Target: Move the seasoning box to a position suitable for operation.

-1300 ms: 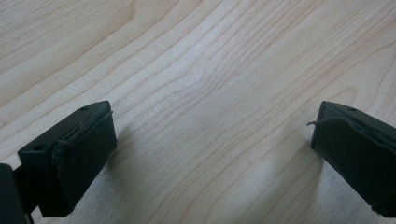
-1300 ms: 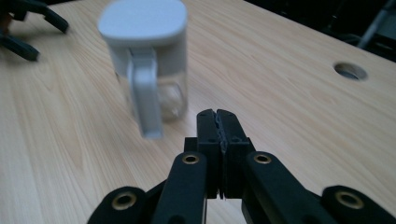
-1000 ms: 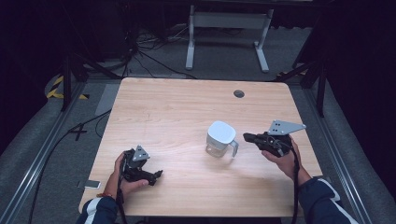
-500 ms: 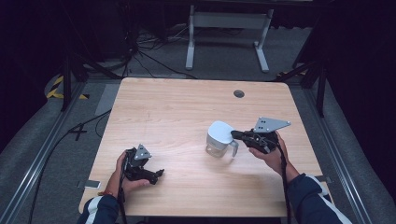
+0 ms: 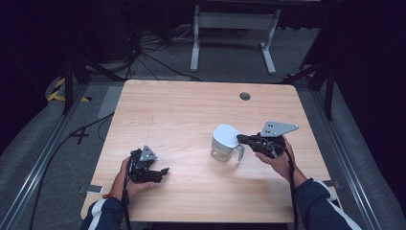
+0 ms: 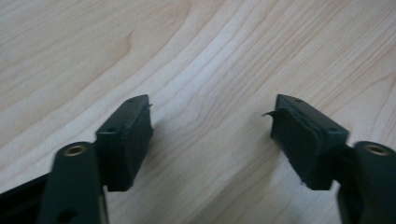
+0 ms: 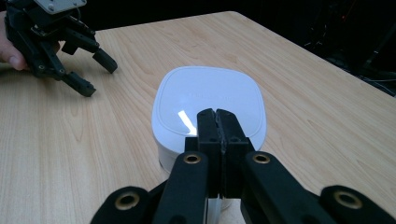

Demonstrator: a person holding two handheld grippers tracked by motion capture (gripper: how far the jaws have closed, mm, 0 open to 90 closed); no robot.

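Jug (image 5: pixel 225 143), white-lidded with a clear body and handle, is seen right of centre on the wooden table (image 5: pixel 191 110). Left gripper (image 5: pixel 163 171) is held low at the near-left edge, well apart from it; in its own view the jaws are spread wide over bare wood. Right gripper (image 5: pixel 239 138) is at the jug's lid edge; in its own view (image 7: pixel 217 114) the jaws are pressed together above the lid, with nothing seen between them.

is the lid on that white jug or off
On. The white lid sits flat across the top of the jug, which stands upright on the table. The right gripper, fingers together, hovers over it.
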